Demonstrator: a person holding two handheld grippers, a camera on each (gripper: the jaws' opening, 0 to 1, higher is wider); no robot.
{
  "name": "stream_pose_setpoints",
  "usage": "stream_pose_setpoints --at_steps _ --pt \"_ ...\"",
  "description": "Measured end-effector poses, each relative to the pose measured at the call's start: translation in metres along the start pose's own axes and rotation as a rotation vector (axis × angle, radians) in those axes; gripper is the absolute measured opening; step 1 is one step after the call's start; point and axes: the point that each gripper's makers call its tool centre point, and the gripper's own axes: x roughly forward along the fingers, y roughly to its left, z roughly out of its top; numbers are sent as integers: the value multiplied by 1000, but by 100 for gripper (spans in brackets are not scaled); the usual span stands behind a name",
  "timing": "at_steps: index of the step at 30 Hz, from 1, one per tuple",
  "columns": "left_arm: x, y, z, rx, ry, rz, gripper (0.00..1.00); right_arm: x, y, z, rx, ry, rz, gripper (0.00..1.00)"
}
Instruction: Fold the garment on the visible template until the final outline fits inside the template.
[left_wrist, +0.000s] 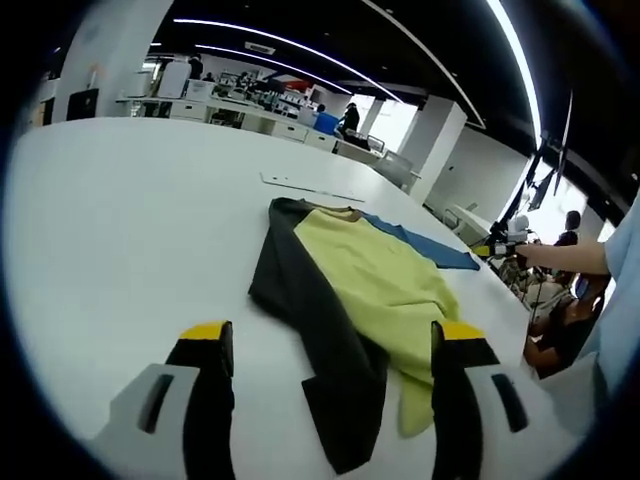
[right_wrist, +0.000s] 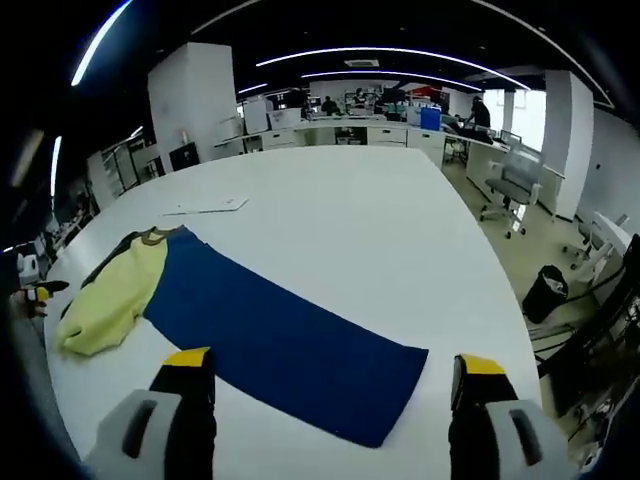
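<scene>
Yellow and charcoal cloth, the garment (left_wrist: 350, 300), lies crumpled on the white desk (left_wrist: 130, 210) just ahead of the left gripper (left_wrist: 330, 345), whose fingers (left_wrist: 210, 350) stand apart and hold nothing. One dark panel runs toward the near edge, with the yellow body bunched over it and a limp yellow corner hanging beside the right-hand finger. Beyond the garment a strip of the blue template (left_wrist: 430, 247) shows, so most of the cloth sits off to one side of it.

From the right gripper (right_wrist: 335, 375), fingers (right_wrist: 190, 365) likewise spread and empty, the template (right_wrist: 290, 345) stretches flat across the desk (right_wrist: 380, 220), with the garment (right_wrist: 110, 295) heaped at its far-left end.

It looks light, soft and floppy, likely to sag and drag when lifted. The best hold is probably a pinch at a hem corner or shoulder seam, through all layers, with each gripper taking one corner to keep the edge taut.
</scene>
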Motion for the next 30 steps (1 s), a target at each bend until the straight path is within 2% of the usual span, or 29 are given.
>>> stream_pose_setpoints --at_steps 8,11,14,19,27,30 --pt "-6 -1 2 2 -3 -24 80 -16 19 5 5 -37 15 100" --pt "-7 -3 1 6 0 -32 80 -32 46 7 -15 -47 23 100" --pt "-8 -6 0 17 3 -43 80 -43 64 10 -40 -49 34 100" --pt "-12 -8 -3 23 4 -52 79 -58 103 18 -107 -71 86 100" --pt "-29 -9 -8 39 22 -56 77 -66 139 29 -127 -116 163 98" --pt "-34 -8 -11 42 29 -54 77 -66 141 31 -149 -127 181 98"
